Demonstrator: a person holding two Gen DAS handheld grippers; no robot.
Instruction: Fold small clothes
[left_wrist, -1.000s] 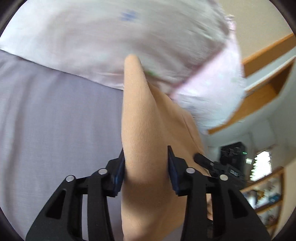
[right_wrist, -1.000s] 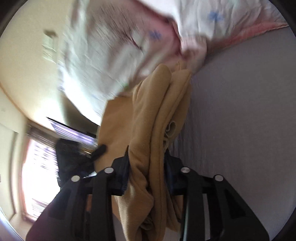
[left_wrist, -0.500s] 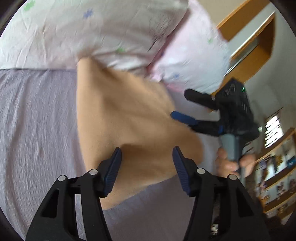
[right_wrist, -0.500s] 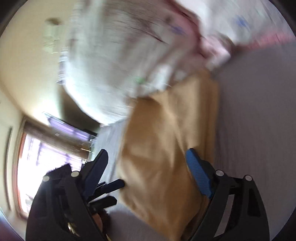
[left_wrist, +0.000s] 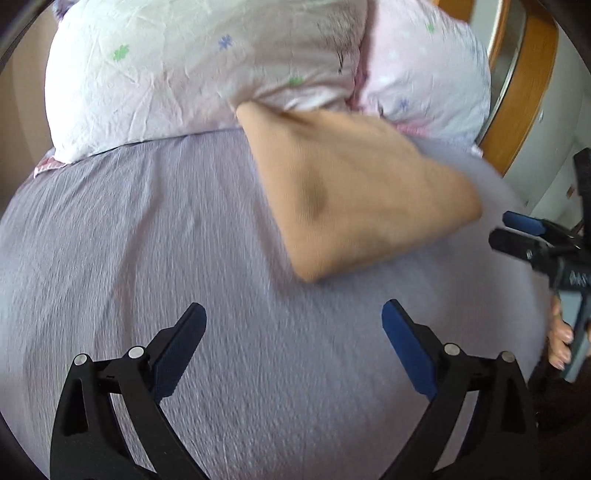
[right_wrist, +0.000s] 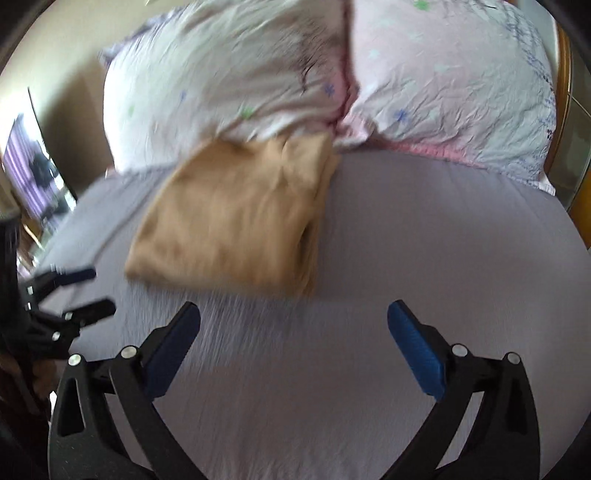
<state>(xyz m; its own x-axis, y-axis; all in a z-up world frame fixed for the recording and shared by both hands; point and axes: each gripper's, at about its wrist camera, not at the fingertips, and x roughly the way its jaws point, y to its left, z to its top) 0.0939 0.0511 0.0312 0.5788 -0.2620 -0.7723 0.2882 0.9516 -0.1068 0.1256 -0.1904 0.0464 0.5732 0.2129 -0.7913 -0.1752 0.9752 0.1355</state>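
Lilac crinkled fabric covers the bed (left_wrist: 155, 229), and both cameras look across it toward the headboard end. At the left of the left wrist view, the white pillow with small green and blue flower prints (left_wrist: 192, 70) leans at the head of the bed, with a paler pink-edged pillow (left_wrist: 424, 74) just beside it to the right. The folded tan soft-knit garment (left_wrist: 354, 184) lies flat on the sheet, its far corner tucked against the seam where the two pillows meet. The left gripper (left_wrist: 293, 332) hovers near the sheet short of the garment, its blue-padded fingers (left_wrist: 181, 343) spread wide apart and holding nothing. At the right edge of this view the right gripper (left_wrist: 524, 232) shows from the side, its fingers also apart, held by a hand (left_wrist: 559, 339) only partly visible.

In the right wrist view the left gripper (right_wrist: 79, 291) appears at the far left, then the garment (right_wrist: 236, 218) with its layered edges facing right, blurred by motion. The right gripper (right_wrist: 293, 332) sits apart from the cloth, blue fingers (right_wrist: 415, 347) splayed open and empty.
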